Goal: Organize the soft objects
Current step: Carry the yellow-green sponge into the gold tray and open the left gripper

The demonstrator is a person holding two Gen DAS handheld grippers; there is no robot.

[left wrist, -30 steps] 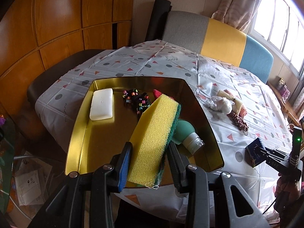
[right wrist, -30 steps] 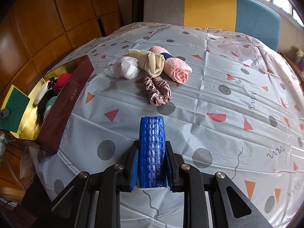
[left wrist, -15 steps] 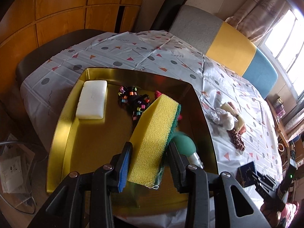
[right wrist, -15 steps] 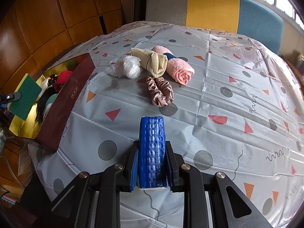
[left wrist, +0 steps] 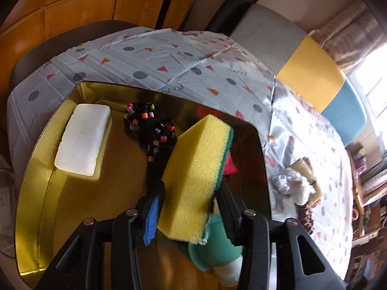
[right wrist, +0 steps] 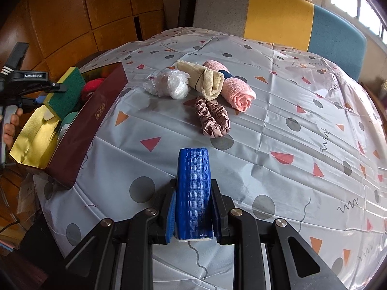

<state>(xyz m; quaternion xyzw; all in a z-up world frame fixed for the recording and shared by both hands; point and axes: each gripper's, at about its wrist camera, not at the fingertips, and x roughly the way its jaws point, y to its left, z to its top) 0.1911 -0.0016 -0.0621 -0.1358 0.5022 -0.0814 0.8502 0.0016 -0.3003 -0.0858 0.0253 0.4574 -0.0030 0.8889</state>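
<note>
My left gripper [left wrist: 191,203] is shut on a yellow sponge with a green scrub side [left wrist: 196,169] and holds it above the gold-lined box [left wrist: 48,193]. In the box lie a white block [left wrist: 82,140], a black beaded hair tie [left wrist: 150,125], a red soft item [left wrist: 229,166] and a green silicone bottle [left wrist: 215,249]. My right gripper [right wrist: 193,207] is shut on a blue sponge [right wrist: 193,188] just above the tablecloth. From the right wrist view the left gripper [right wrist: 29,82] and its sponge [right wrist: 67,91] show over the box [right wrist: 84,120].
On the cloth beyond my right gripper lie a pink satin scrunchie [right wrist: 212,118], a rolled pink towel [right wrist: 237,91], a beige cloth roll [right wrist: 203,79] and a crumpled plastic bag [right wrist: 169,84]. A grey, yellow and blue sofa back [right wrist: 278,19] stands behind the table.
My left gripper has moved forward and over the box with the yellow sponge, looking more steeply down into it. The right gripper has barely moved.
</note>
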